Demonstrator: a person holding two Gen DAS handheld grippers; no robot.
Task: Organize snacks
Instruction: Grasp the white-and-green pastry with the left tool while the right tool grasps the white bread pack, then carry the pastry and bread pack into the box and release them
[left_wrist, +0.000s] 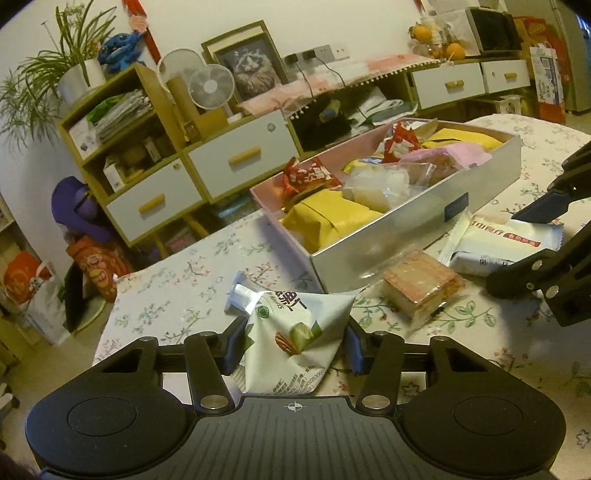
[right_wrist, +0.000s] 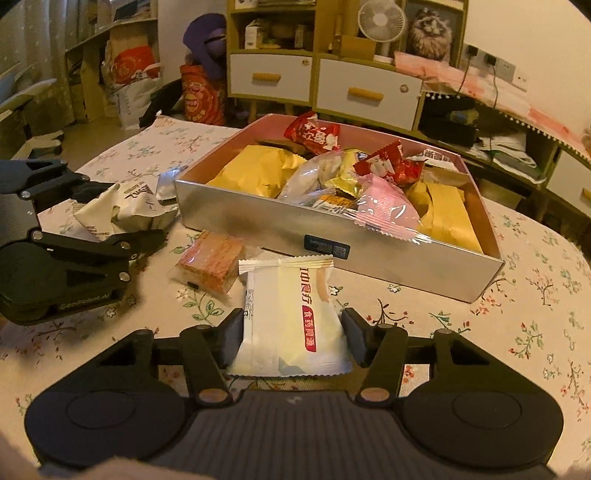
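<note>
My left gripper (left_wrist: 295, 347) is shut on a crumpled white and green nut snack packet (left_wrist: 291, 332), which is squeezed between its pads just above the floral tablecloth. My right gripper (right_wrist: 293, 338) is shut on a white and cream snack packet (right_wrist: 291, 317) with a red label, lying flat on the cloth. Each gripper also shows in the other view, at the frame's edge: the left gripper (right_wrist: 122, 212) around the nut snack packet (right_wrist: 129, 210), the right gripper (left_wrist: 517, 247) around the cream packet (left_wrist: 498, 243). A silver box (left_wrist: 406, 236) (right_wrist: 369, 236) full of snacks stands just beyond both.
A clear-wrapped pink and orange cake slice (left_wrist: 421, 288) (right_wrist: 212, 264) lies on the cloth between the grippers, in front of the box. The box holds yellow, red, pink and clear packets. Cabinets with white drawers (right_wrist: 365, 86) and shelves stand behind the table.
</note>
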